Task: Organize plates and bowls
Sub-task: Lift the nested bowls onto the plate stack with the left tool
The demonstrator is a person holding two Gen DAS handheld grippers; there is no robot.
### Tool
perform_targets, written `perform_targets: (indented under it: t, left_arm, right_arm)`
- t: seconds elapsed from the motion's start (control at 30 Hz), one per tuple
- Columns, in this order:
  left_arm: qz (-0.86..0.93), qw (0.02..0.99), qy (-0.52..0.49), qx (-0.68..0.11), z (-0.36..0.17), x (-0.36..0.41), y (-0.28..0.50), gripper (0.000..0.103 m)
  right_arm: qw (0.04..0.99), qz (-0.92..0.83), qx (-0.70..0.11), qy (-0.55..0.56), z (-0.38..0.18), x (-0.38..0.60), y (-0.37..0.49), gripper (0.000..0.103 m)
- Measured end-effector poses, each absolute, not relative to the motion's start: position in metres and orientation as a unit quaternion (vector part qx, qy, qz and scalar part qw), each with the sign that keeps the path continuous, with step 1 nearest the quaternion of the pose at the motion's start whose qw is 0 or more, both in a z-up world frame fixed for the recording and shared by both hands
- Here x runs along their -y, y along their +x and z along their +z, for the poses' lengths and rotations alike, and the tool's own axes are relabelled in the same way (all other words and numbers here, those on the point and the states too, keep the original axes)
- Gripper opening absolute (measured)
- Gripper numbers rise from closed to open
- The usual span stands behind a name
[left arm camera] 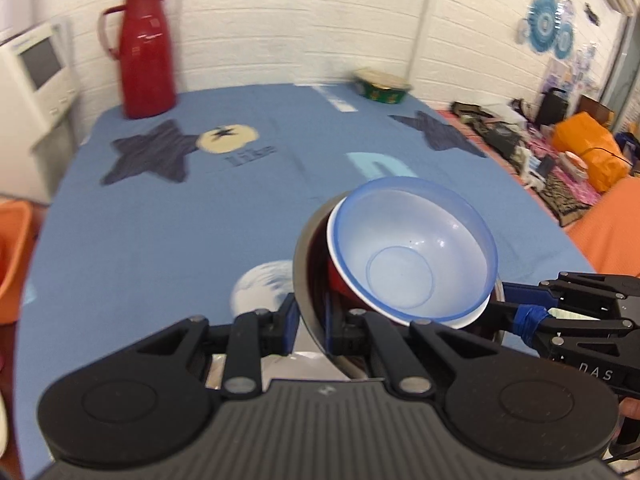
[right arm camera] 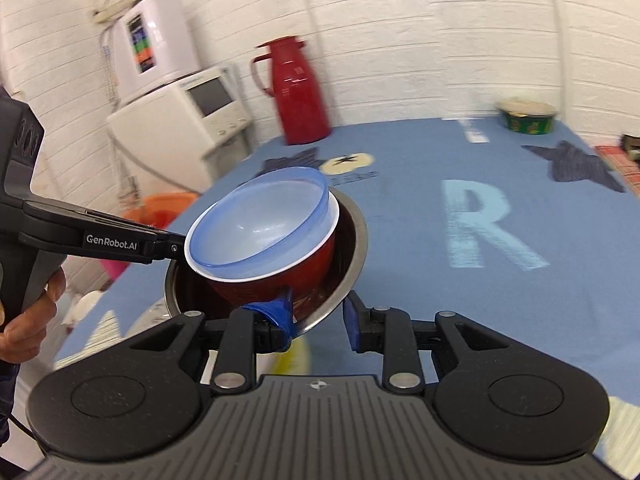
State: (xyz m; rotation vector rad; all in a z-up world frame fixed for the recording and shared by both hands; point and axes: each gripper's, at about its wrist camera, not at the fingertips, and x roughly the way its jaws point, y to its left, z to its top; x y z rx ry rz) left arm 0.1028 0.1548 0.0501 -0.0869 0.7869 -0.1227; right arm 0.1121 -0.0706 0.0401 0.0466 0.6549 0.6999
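Left gripper [left arm camera: 310,322] was clamped on rim of round stainless-steel bowl [left arm camera: 306,280], held tilted above blue tablecloth [left arm camera: 160,240]. Right gripper [right arm camera: 318,318] stood part open, steel rim betw. its fingers; contact unclear. Nested inside: red bowl w/ white rim [right arm camera: 280,276], then translucent blue plastic bowl [left arm camera: 412,240]. Further back: red thermos jug [left arm camera: 146,52] & green round tin [left arm camera: 382,88] near white brick wall [left arm camera: 280,20].

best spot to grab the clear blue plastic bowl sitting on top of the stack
Grip the thin rim of the translucent blue plastic bowl at its raised far edge, coming from above with one finger inside and one outside. It sits tilted and nested in the red bowl, inside the steel bowl, so its walls are covered; only the lip stands free. The left gripper and right gripper crowd the near sides.
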Motion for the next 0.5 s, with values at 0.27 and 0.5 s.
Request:
perform_targets:
  t: [0.27,0.5]
  left_arm:
    - [0.008,0.909,-0.050,-0.413,0.023,-0.202,0.050,0.000]
    - [0.009,0.905,-0.074,-0.419,-0.002,-0.212,0.045,0.000]
  right_arm:
    - [0.844,0.396,-0.363,0.010,0.011,0.019,0.091,0.011]
    - [0.842,0.390,-0.373,-0.008,0.004,0.009,0.082,0.013]
